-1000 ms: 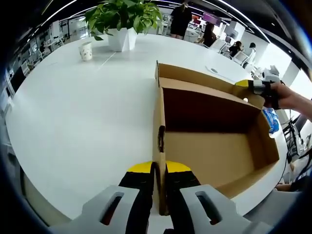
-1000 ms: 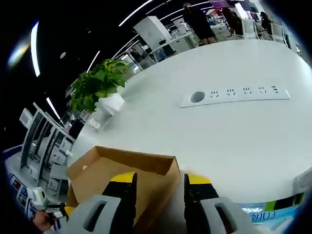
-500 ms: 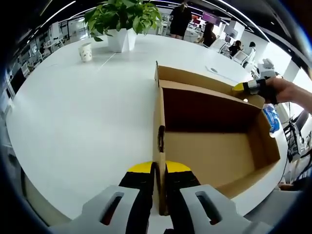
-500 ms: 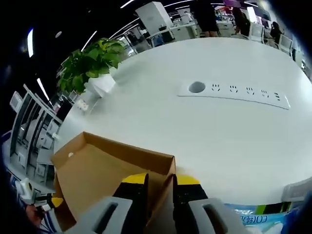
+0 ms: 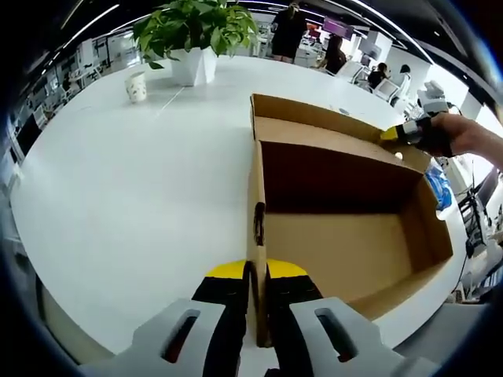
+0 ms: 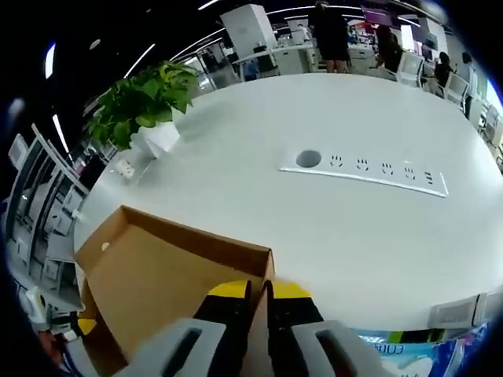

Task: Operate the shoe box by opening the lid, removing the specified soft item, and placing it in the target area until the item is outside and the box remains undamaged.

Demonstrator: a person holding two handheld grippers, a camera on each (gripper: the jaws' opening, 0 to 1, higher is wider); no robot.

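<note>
in the left gripper view, a paper cup (image 5: pixel 137 86) stands far off at the left on the white bench (image 5: pixel 118 196), with a potted plant (image 5: pixel 196 35) in a white pot just to its right. the open shoe box (image 5: pixel 346 236), brown cardboard, lies on the bench right of centre; its long axis runs from the near left wall away toward the right edge of the view, and its open top faces up, showing a bare brown floor. the left gripper (image 5: pixel 257 276) rises from the bottom, its yellow-tipped fingers (image 5: pixel 228 271) clenched on the near end wall of the box, one finger outside and one inside, beside a dark slot in that wall. at the far right corner of the box the right gripper (image 5: pixel 409 135), held in a person's hand (image 5: pixel 464 137), meets the rim. past that corner a blue packet (image 5: pixel 438 188) lies just beside the box.

in the right gripper view, the plant (image 6: pixel 137 98) stands at the upper left of the bench (image 6: pixel 354 228). the box (image 6: pixel 157 283) stretches from the lower centre away to the left, its open side turned toward the lower left. the right gripper (image 6: pixel 257 292) comes up from the bottom with its fingers (image 6: pixel 228 290) clamped on the box's corner wall, the cardboard edge pinched between them. to the right, a white socket strip (image 6: pixel 365 169) with a round hole is set in the bench top, well apart from the box. the blue packet (image 6: pixel 393 351) shows at the lower right edge.
</note>
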